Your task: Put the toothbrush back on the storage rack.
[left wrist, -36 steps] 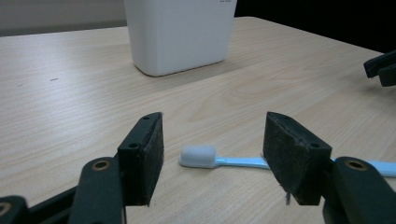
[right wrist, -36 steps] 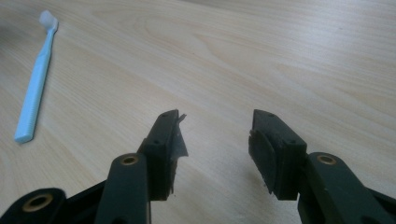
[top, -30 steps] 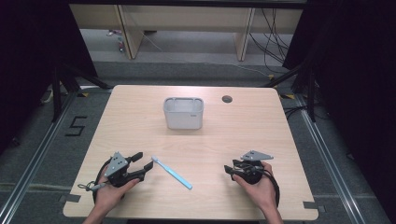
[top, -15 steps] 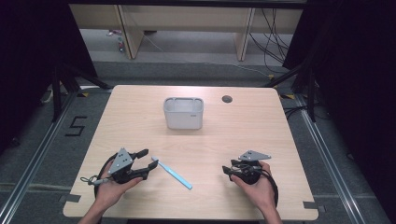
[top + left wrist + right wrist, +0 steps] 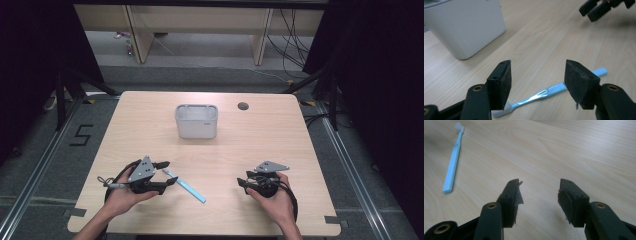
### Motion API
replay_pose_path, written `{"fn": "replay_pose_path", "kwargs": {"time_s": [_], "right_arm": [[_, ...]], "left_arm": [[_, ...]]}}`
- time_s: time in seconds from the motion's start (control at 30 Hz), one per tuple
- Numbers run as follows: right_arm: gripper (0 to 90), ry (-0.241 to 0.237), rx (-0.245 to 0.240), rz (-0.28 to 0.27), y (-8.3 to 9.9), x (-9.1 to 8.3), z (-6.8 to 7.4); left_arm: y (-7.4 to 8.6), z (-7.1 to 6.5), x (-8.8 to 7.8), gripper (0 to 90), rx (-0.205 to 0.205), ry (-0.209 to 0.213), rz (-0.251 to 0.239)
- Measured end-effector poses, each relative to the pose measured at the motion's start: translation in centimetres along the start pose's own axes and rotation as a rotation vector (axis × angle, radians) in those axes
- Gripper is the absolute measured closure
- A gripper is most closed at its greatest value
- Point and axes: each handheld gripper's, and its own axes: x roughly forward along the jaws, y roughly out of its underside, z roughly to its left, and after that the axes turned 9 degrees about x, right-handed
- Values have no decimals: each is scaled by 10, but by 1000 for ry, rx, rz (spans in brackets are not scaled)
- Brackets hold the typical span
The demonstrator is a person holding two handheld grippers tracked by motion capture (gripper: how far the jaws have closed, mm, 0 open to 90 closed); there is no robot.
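My left gripper (image 5: 167,173) at lower left, jaws apart above the light-blue toothbrush (image 5: 185,185), my right gripper (image 5: 244,182) at lower right, agape, holding nothing, white holder (image 5: 196,121) upper centre

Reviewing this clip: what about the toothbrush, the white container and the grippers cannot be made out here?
- Toothbrush head: in the left gripper view, partly hidden behind the left gripper's near jaw.
- White container: its inside is too small to read in the high view; its top is cut off by the left gripper view's edge.
- Right gripper: in the high view, its jaw gap is too small to judge.
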Motion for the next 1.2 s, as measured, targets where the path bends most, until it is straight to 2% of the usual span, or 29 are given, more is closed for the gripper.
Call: {"fn": "replay_pose_path", "kwargs": {"time_s": [0.17, 0.23, 0.27, 0.3, 0.33, 0.37, 0.4, 0.43, 0.5, 0.53, 0.57, 0.6, 0.63, 0.7, 0.73, 0.77, 0.8, 0.83, 0.87, 0.97, 1.0, 1.07, 1.2], "right_arm": [[515, 0, 8, 28, -1, 0, 1], [515, -1, 10, 30, -1, 0, 2], [515, -1, 10, 30, -1, 0, 2], [519, -8, 12, 9, -1, 1, 2], [519, -15, 9, 6, -2, 1, 1], [519, -15, 9, 6, -2, 1, 1], [519, 0, 17, 20, -2, -1, 3], [519, 1, 15, 23, -2, -1, 3], [518, -1, 14, 23, -2, -1, 3], [518, -1, 14, 24, -2, -1, 3], [518, -1, 14, 24, -2, -1, 3], [518, -1, 15, 24, -2, -1, 3], [518, -15, 15, 16, -2, 1, 3], [518, -10, 0, 22, -2, 0, 2], [517, 0, -10, 21, -3, -2, 1], [517, -3, 14, 27, -3, -2, 3], [517, -3, 14, 27, -3, -2, 3], [517, 3, -6, 11, -4, -2, 1], [517, 6, -12, 18, -4, -3, 1], [517, 5, -12, 19, -5, -4, 1], [517, -11, 11, 22, -4, -3, 3], [517, 3, -7, 26, -5, -4, 2], [517, -3, -2, 28, -6, -3, 4]], "left_arm": [[-9, 5, 7, 402, 80, 57, 59], [-13, 7, 10, 417, 108, 95, 84], [-13, 7, 10, 424, 108, 95, 84], [-16, 12, 13, 429, 147, 156, 135], [-18, 14, 14, 435, 171, 201, 163], [-18, 14, 14, 440, 171, 201, 163], [-20, 15, 15, 440, 196, 229, 198], [-22, 16, 17, 443, 199, 257, 219], [-27, 20, 19, 463, 241, 304, 279], [-30, 21, 22, 467, 275, 336, 328], [-30, 21, 22, 476, 275, 336, 328], [-31, 21, 24, 476, 286, 353, 348], [-33, 21, 28, 489, 297, 390, 373], [-34, 22, 30, 496, 309, 406, 386], [-37, 24, 33, 505, 360, 422, 416], [-37, 24, 33, 509, 360, 422, 416], [-38, 24, 35, 509, 376, 428, 425], [-39, 24, 37, 512, 393, 436, 436], [-40, 25, 38, 515, 404, 442, 440], [-40, 24, 42, 519, 417, 441, 446], [-40, 24, 44, 520, 430, 441, 453], [-40, 24, 46, 523, 444, 439, 458], [-40, 24, 48, 531, 471, 449, 464]]}}
